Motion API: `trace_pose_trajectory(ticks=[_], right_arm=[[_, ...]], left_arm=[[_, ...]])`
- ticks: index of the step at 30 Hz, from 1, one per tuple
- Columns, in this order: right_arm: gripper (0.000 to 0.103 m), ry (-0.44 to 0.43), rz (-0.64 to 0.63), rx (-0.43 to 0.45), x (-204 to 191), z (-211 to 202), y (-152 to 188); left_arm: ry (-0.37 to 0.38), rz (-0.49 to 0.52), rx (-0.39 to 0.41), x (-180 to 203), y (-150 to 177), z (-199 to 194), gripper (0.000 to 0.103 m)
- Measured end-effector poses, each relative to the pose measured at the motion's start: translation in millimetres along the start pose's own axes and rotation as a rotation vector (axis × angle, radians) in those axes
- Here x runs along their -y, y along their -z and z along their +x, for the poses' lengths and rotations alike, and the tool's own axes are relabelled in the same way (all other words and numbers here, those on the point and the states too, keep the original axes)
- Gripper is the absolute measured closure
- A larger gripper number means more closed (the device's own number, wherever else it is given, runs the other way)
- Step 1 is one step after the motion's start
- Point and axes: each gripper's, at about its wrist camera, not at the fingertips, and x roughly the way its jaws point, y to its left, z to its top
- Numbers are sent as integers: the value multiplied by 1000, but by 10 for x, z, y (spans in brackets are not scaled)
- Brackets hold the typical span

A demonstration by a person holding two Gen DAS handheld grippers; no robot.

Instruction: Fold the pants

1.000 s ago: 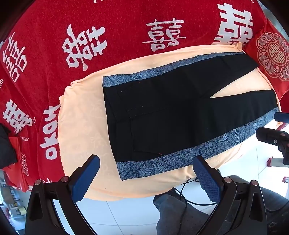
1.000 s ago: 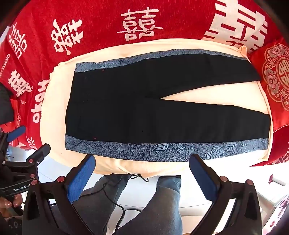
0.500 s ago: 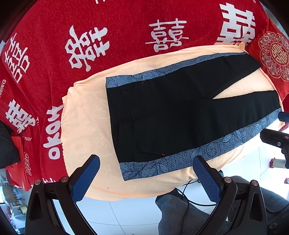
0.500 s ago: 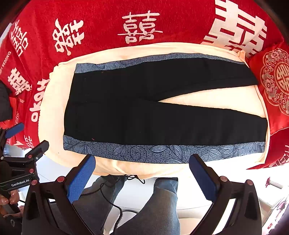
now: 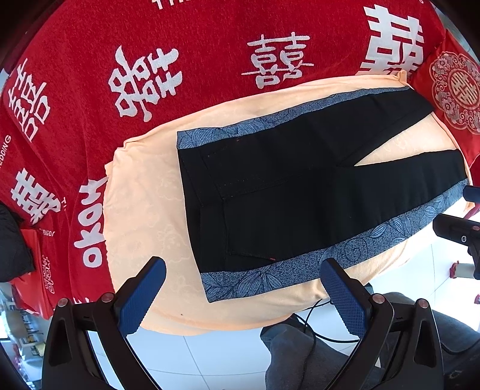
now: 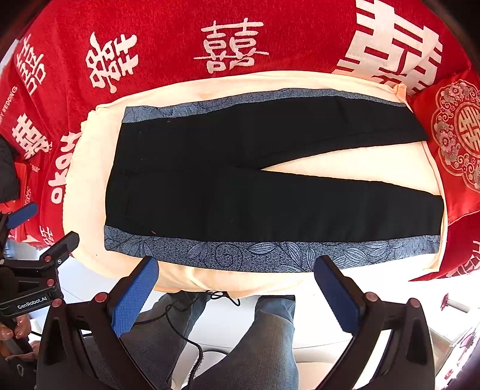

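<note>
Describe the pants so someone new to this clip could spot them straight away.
A red cloth with white characters covers the surface, and a pale peach towel lies on it. The pants lie flat on that towel: black, with blue leaf-print side bands.

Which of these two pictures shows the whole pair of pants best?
The right wrist view: the pants lie full length, waist to both hems. The left wrist view shows them slanted, waist closest, legs shrinking toward the frame's edge.

A red blanket (image 6: 180, 36) with white characters lies under a peach towel (image 5: 144, 216), a red embroidered cushion (image 6: 456, 135) sits beside it, above white floor tiles (image 5: 210, 354).
</note>
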Motion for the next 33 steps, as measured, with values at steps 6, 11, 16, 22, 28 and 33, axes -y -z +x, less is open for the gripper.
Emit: trace_pose_trajectory(ticks=[6, 11, 16, 22, 28, 33], right_arm=[[0, -1, -1, -2, 9, 4, -1], [0, -1, 1, -3, 18, 17, -2], [0, -2, 2, -3, 25, 25, -7], [0, -14, 2, -7, 42, 57, -37], [0, -44, -12, -8, 95, 114, -19], [0, -50, -67, -28, 287, 151, 27]], left_arm=[[-2, 1, 0, 5, -13, 1, 0], [-3, 0, 0, 15, -11, -1, 0], [-5, 4, 0, 2, -31, 4, 0], [-19, 9, -1, 3, -68, 8, 0], [-10, -66, -16, -26, -55, 31, 0], [-23, -213, -53, 11, -1, 60, 0]])
